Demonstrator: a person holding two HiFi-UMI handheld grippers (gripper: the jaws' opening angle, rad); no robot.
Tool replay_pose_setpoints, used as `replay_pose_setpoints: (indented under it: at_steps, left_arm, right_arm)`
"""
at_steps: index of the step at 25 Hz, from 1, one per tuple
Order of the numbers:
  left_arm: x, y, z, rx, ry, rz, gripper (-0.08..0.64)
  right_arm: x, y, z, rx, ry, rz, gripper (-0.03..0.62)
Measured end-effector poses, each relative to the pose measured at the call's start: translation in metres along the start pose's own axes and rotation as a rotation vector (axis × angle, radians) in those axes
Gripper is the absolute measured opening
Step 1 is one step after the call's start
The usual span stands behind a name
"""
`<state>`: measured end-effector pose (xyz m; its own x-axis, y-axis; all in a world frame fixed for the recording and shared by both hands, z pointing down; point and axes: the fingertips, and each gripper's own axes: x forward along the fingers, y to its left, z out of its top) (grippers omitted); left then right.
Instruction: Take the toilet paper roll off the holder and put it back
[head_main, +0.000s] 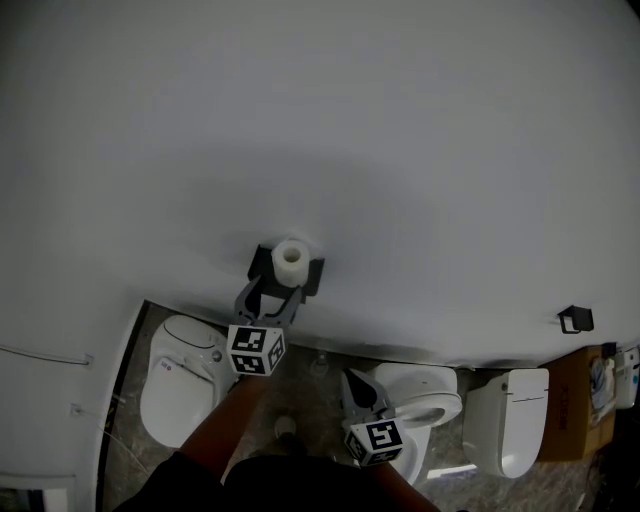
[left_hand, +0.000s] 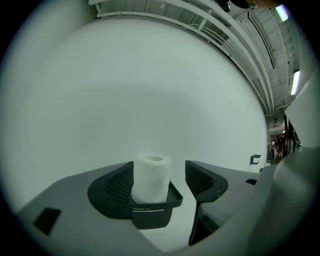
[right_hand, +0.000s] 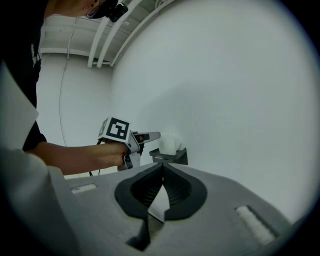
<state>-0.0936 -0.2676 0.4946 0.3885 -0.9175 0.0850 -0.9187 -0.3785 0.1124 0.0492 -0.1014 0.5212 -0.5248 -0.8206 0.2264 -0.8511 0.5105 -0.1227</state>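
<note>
On the white wall (head_main: 420, 130), the toilet paper roll (head_main: 291, 256) stands upright in its black holder (head_main: 262, 264). The left gripper (head_main: 272, 298) is at the holder with its jaws spread, the roll between them (a gap shows beside the right jaw). The right gripper (head_main: 350, 378) sits lower, its jaws pressed together on nothing.

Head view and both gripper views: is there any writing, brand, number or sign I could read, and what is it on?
Holder, front edge: one short line of light print, too small and blurred to read.
Left marker cube: black-and-white square patterns, no words.
Right marker cube: the same kind of patterns, no words.
Toilet paper roll: plain white, no print.
Nothing else shows text that can be read.
</note>
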Motion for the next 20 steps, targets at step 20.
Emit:
replay_pose_setpoints:
  at_steps: [20]
  left_arm:
    - [0.072, 0.009, -0.003, 0.018, 0.047, -0.120, 0.374]
  right_arm:
    - [0.012, -0.020, 0.002, 0.048, -0.052, -0.125, -0.002]
